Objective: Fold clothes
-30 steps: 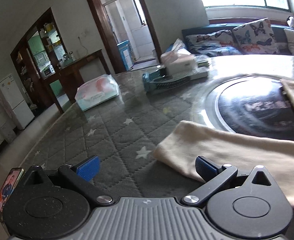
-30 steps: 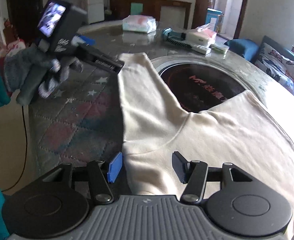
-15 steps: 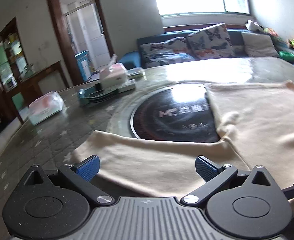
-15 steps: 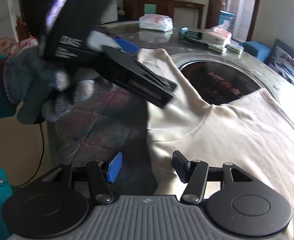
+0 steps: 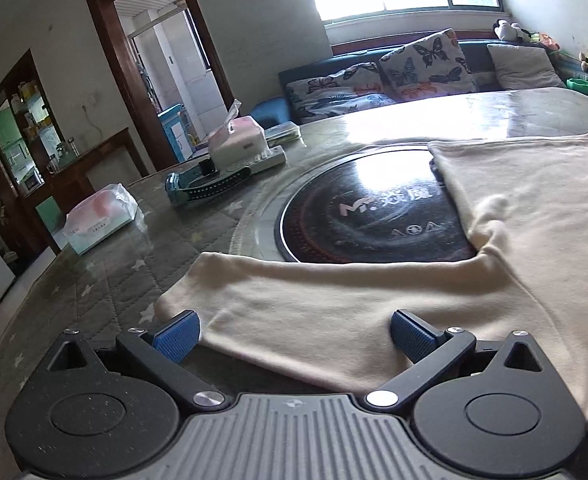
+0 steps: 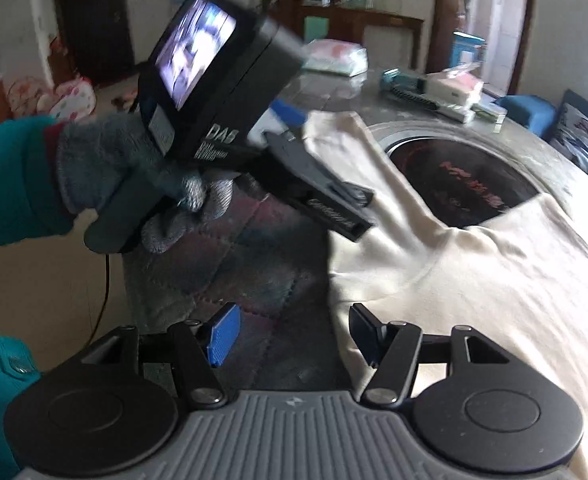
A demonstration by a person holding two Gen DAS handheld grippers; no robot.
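Along the bottom of the left wrist view, your left gripper [image 5: 291, 336] has its blue-padded fingers [image 5: 175, 334] spread wide and released, hovering over the near sleeve of the cream shirt [image 5: 374, 304], which lies flat on the quilted worktop [image 5: 105, 280] with nothing clamped. At the bottom of the right wrist view, your right gripper [image 6: 294, 334] is opening its fingers; the shirt's edge near the neckline sits under the right-hand finger, yet the pads do not press it. Toward the upper left of that view, your gloved left hand [image 6: 133, 176] grips the other tool's handle above the sleeve. Further back, the shirt's body covers the right of the frame, partly overlapping the round black hob [image 5: 370, 216]. Beyond that, at centre left, sit a tissue box [image 5: 235, 144] and a wipes pack [image 5: 101, 218].
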